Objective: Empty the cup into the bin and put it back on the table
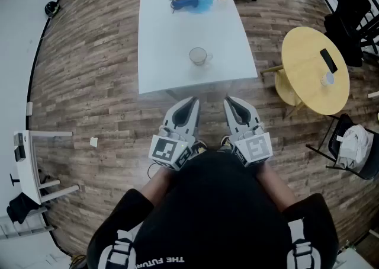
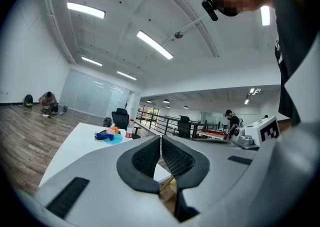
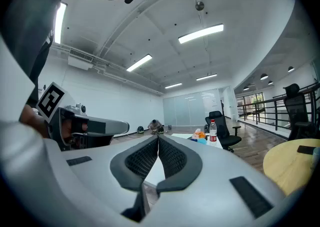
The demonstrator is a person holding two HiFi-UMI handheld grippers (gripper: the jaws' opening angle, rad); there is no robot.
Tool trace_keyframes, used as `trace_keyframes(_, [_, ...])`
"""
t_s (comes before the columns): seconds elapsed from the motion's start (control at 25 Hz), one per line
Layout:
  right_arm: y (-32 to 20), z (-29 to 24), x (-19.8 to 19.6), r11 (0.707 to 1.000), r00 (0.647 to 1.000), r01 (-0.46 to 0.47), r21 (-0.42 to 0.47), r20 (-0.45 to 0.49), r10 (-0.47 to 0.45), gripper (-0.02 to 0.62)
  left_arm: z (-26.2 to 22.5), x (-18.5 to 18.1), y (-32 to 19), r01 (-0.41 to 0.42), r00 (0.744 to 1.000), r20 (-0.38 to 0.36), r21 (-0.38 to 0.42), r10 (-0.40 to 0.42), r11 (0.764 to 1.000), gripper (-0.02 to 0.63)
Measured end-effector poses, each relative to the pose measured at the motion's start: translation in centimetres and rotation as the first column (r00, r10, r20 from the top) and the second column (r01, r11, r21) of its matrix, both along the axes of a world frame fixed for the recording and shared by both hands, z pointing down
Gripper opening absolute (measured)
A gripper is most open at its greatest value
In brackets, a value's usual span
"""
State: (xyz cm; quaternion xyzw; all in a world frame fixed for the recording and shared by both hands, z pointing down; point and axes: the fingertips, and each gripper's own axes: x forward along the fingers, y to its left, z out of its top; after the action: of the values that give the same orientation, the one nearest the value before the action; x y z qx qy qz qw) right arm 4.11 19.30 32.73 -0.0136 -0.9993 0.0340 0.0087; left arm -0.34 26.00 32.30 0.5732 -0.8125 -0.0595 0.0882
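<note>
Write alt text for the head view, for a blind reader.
A person holds the left gripper and the right gripper, both shut and empty, before a white table bearing a cup. A round yellow table stands at the right.

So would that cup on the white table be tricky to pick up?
The cup looks like clear glass: probably stiff, rather slippery, and breakable if dropped. It stands upright with a wide mouth, so a push would likely slide it across the table, not tip it. What it holds can't be seen.

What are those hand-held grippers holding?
Nothing. Both the left hand-held gripper and right hand-held gripper are shut and empty; the clear cup stands on the white table.
</note>
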Motion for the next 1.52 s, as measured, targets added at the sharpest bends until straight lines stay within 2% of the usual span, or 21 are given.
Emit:
trace_keyframes(0.16, [0.1,0.2,-0.6,1.0,1.0,-0.016,0.008,-0.009,0.016,0.017,0.5,-0.6,0.2,-0.015,1.0,-0.012,-0.003,0.015,1.0,0.031])
trace_keyframes(0.48, [0.6,0.0,-1.4,0.999,1.0,-0.024,-0.044,0.007,0.024,0.017,0.4,-1.1,1.6,-0.021,1.0,-0.022,-0.001,0.021,1.0,0.031])
trace_keyframes(0.76, [0.6,1.3,-2.0,0.998,0.998,-0.06,0.016,-0.032,0.061,0.015,1.2,-2.0,3.2,-0.014,0.999,-0.036,0.009,0.014,1.0,0.031])
trace_keyframes(0.92, [0.9,2.4,-2.1,0.998,0.997,-0.069,0.006,-0.036,0.069,0.016,2.0,-2.8,3.8,-0.013,0.999,-0.05,-0.003,0.013,1.0,0.031])
trace_keyframes(1.2, [-2.0,3.6,-3.0,0.998,0.998,-0.056,-0.006,-0.042,0.056,0.017,3.0,-4.2,1.1,0.007,0.999,-0.054,-0.028,-0.009,1.0,0.031])
trace_keyframes(1.52, [-8.9,4.9,-6.8,0.998,0.997,-0.048,-0.032,-0.054,0.046,0.017,3.8,-7.8,-5.1,0.027,0.999,-0.032,-0.089,-0.03,0.996,0.031])
